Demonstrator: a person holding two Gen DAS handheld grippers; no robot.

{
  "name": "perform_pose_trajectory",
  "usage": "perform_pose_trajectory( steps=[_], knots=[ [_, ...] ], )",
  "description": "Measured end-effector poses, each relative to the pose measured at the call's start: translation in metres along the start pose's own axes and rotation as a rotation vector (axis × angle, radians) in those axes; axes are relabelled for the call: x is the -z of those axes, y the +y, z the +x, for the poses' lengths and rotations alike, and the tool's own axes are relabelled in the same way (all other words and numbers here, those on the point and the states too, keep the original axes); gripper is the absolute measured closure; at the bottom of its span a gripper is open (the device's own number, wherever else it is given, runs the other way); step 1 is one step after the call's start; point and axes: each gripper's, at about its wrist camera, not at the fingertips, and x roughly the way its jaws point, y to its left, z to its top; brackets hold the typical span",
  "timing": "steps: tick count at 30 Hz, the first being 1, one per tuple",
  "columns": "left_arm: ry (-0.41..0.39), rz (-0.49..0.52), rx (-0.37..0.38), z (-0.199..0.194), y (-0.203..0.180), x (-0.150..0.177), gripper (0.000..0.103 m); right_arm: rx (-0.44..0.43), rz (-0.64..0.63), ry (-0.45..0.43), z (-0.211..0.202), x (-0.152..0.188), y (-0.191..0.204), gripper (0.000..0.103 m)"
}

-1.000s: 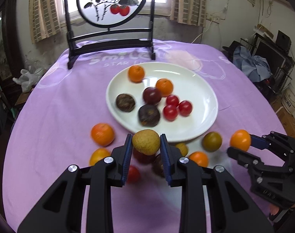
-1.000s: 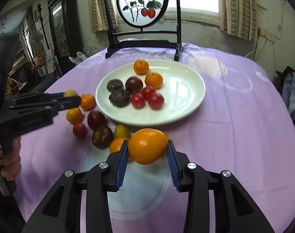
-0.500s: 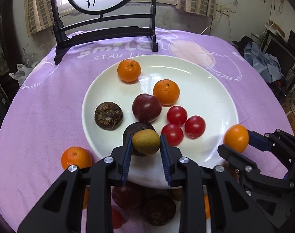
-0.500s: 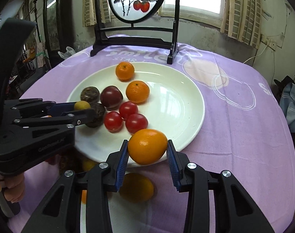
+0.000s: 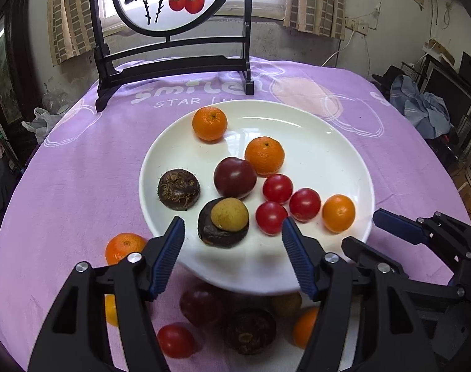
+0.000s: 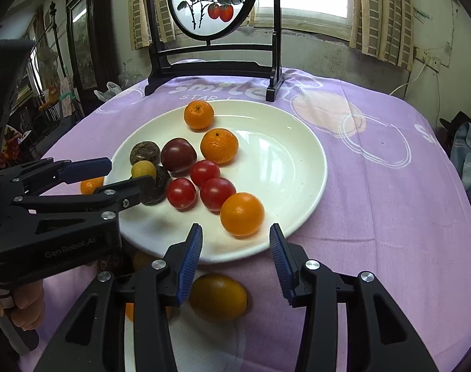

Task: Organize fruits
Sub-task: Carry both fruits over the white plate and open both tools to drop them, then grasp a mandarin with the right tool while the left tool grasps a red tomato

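A white plate (image 5: 344,142) (image 6: 285,142) holds several fruits. My left gripper (image 5: 232,241) is open over the plate's near edge; a small yellow-green fruit (image 5: 229,214) (image 6: 143,169) rests on a dark brown fruit (image 5: 220,232) just ahead of it. My right gripper (image 6: 235,245) is open, and a smooth orange fruit (image 6: 242,214) (image 5: 338,213) lies on the plate just beyond its fingertips. Three red tomatoes (image 5: 277,188), two tangerines (image 5: 264,155), a dark plum (image 5: 234,177) and a second brown fruit (image 5: 178,189) also lie on the plate.
Loose fruits lie on the purple cloth below the plate: a tangerine (image 5: 124,246), a red tomato (image 5: 175,341), a brown fruit (image 5: 249,330), a yellow-orange fruit (image 6: 218,296). A black framed round screen (image 5: 173,62) stands behind the plate.
Both grippers moved forward over the plate and opened. The yellow-green fruit now rests on the dark brown fruit, and the orange fruit lies on the plate.
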Motion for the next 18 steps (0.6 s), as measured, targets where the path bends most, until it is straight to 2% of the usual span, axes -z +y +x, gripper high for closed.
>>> perform_pose_trajectory(
  steps=[4, 10, 18],
  knots=[
    [-0.023, 0.015, 0.001, -0.014, -0.005, 0.012, 0.033, -0.008, 0.018, 0.004, -0.010, 0.012, 0.000, 0.053],
    [-0.001, 0.014, 0.016, -0.025, -0.002, 0.034, 0.032, -0.026, 0.026, 0.004, -0.027, 0.031, 0.008, 0.051],
    [0.012, -0.014, -0.003, -0.036, 0.015, 0.060, 0.029, -0.045, 0.022, 0.027, -0.039, 0.057, 0.021, 0.049]
  ],
)
